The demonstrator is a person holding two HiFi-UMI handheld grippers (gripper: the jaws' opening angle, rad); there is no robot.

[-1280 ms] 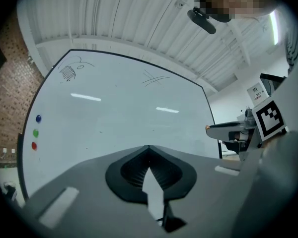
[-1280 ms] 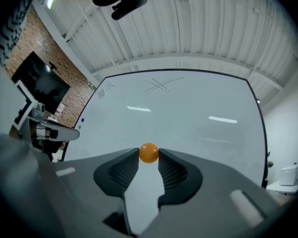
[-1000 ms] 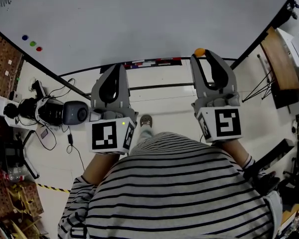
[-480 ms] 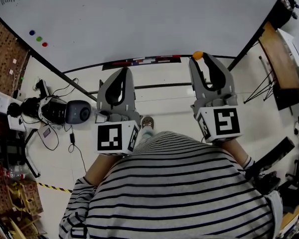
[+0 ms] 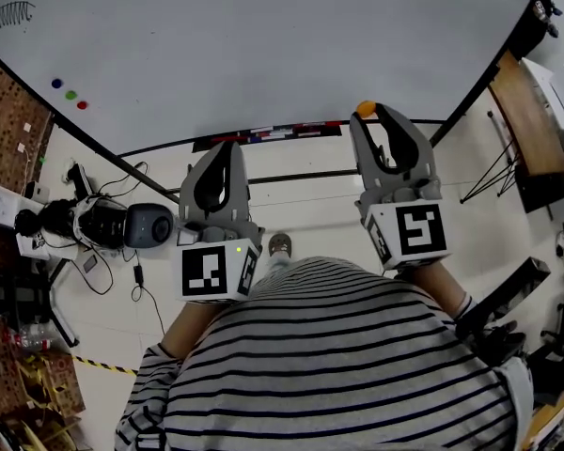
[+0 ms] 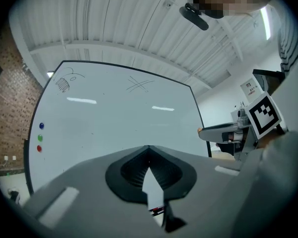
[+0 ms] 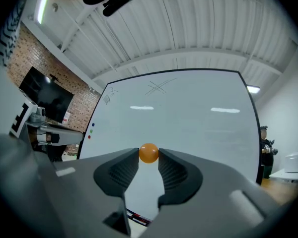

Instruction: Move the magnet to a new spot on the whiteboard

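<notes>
The right hand-held gripper (image 7: 149, 156) is clenched on the orange magnet (image 7: 149, 152), a small ball pinched at the very ends of its jaws, with nothing deeper between them. The whiteboard (image 7: 188, 113) stands straight ahead of those jaws, and the ball does not look to be touching it yet. The left hand-held gripper (image 6: 149, 151) hangs beside the right one, jaws pressed together on nothing. The grip is the weak point. A round, smooth ball held only at the tips could squirt out if the squeeze slackens or the jaws tilt, and it would then drop to the floor below. Near the board, the magnet's own pull may snatch it from the tips and set it somewhere other than the chosen spot. Opening the jaws short of the surface would likely lose it too. Pressing it in at a slant could make it roll or skid. By count: two hand-held grippers, one whiteboard and one orange magnet. Three more magnets sit in a short row far to the left of both grippers: a blue magnet (image 5: 56, 84), a green magnet (image 5: 70, 94) and a red magnet (image 5: 82, 104).
</notes>
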